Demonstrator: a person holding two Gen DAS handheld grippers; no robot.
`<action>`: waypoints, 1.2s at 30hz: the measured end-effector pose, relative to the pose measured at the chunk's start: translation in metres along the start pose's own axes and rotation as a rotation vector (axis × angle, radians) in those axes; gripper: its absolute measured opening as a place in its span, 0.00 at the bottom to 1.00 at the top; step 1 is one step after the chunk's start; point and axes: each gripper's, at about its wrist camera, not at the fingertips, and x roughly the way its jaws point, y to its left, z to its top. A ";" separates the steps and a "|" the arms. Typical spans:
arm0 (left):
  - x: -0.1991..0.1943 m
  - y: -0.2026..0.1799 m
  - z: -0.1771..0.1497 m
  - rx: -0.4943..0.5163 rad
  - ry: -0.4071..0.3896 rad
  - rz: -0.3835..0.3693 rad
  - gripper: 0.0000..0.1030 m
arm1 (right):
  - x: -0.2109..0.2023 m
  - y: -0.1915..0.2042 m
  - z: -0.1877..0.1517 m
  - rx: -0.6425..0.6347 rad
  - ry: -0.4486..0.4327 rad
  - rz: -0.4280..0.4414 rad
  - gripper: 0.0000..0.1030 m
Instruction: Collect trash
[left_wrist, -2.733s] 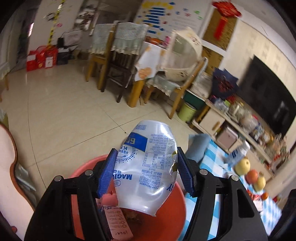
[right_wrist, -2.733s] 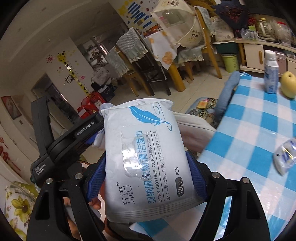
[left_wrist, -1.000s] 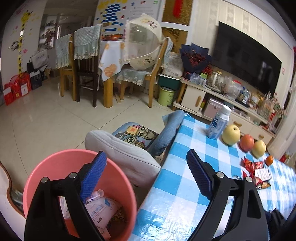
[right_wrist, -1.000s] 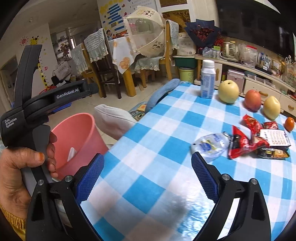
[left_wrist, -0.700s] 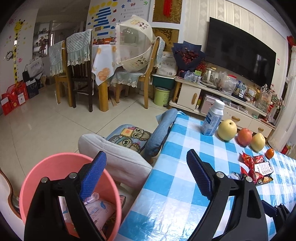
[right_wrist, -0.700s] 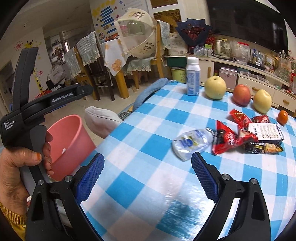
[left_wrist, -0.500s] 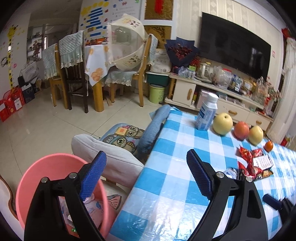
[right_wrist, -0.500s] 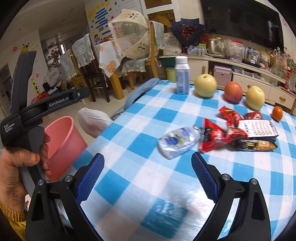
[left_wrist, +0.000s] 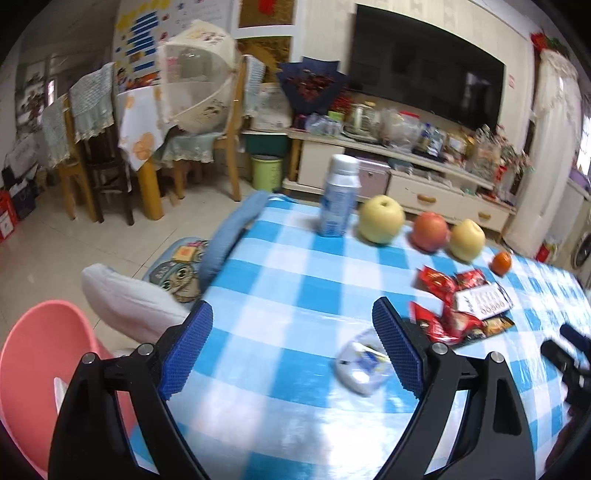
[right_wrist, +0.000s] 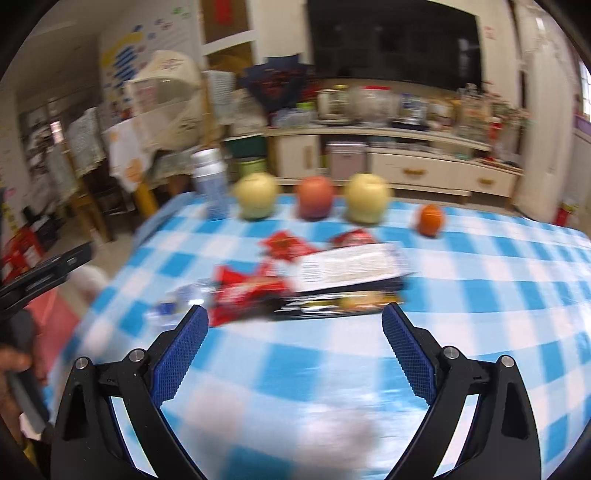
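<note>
Both the left gripper (left_wrist: 291, 345) and the right gripper (right_wrist: 295, 341) had jaws spread wide and empty, apparently readied for the next pickup, since the crumpled clear wrapper (left_wrist: 364, 363) and red snack wrappers (right_wrist: 251, 291) lay on the checked table (left_wrist: 280, 295) toward twelve o'clock, the pink bin (left_wrist: 40, 369) at nine.

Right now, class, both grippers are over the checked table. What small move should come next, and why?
Probably ease the left gripper forward and to the right, down around the crumpled white-and-blue wrapper. Its jaws stand open and empty, the wrapper lies loose just ahead by the right pad, and the pink bin waits close by.
</note>
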 end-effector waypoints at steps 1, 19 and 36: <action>0.001 -0.010 0.000 0.014 0.000 -0.007 0.86 | 0.001 -0.014 0.001 0.018 0.003 -0.019 0.91; 0.152 -0.191 0.034 -0.105 0.299 -0.115 0.86 | -0.013 -0.128 -0.008 0.299 0.059 0.020 0.91; 0.209 -0.247 0.019 0.028 0.439 -0.084 0.86 | -0.020 -0.157 -0.007 0.375 0.060 0.049 0.91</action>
